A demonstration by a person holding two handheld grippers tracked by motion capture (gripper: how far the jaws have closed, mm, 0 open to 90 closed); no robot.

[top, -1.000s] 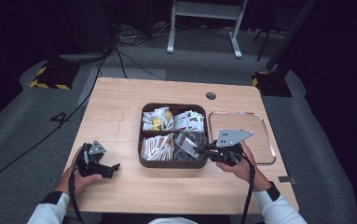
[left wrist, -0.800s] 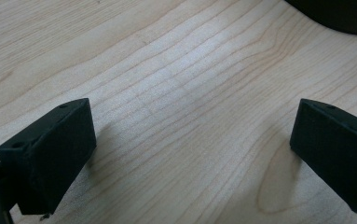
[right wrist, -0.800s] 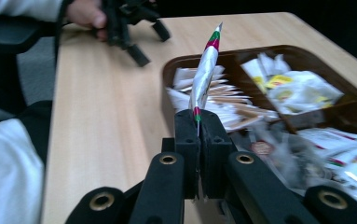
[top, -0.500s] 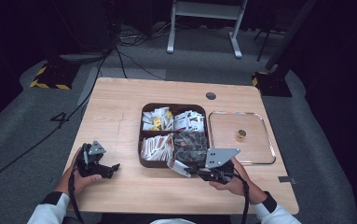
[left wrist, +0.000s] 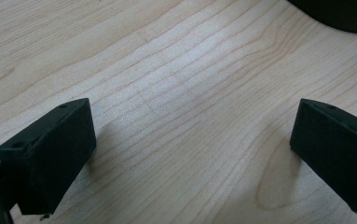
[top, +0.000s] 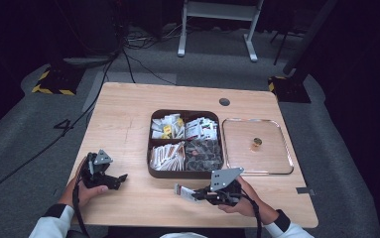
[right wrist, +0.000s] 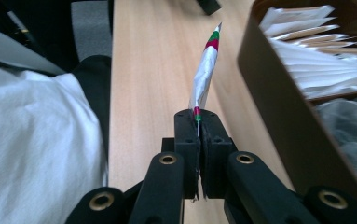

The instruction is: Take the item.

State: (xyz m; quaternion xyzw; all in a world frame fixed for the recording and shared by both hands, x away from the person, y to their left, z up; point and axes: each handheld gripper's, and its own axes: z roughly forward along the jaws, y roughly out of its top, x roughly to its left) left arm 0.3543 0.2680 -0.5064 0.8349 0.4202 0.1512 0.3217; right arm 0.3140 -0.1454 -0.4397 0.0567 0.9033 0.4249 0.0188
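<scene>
Since 0.5 s ago, the right gripper (top: 193,194) has drawn farther back from the brown 4-compartment tray (top: 185,173) toward the worktop's (top: 128,109) near edge, jaws clamped on a thin white sachet (right wrist: 205,70) with a red-and-green end; no print is legible. The left gripper (left wrist: 192,140) rests unmoved, jaws wide over pale woodgrain.

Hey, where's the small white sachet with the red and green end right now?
White sachet is clamped in the right claw, over the wooden table's near edge, just in front of the dark brown divided box.
</scene>
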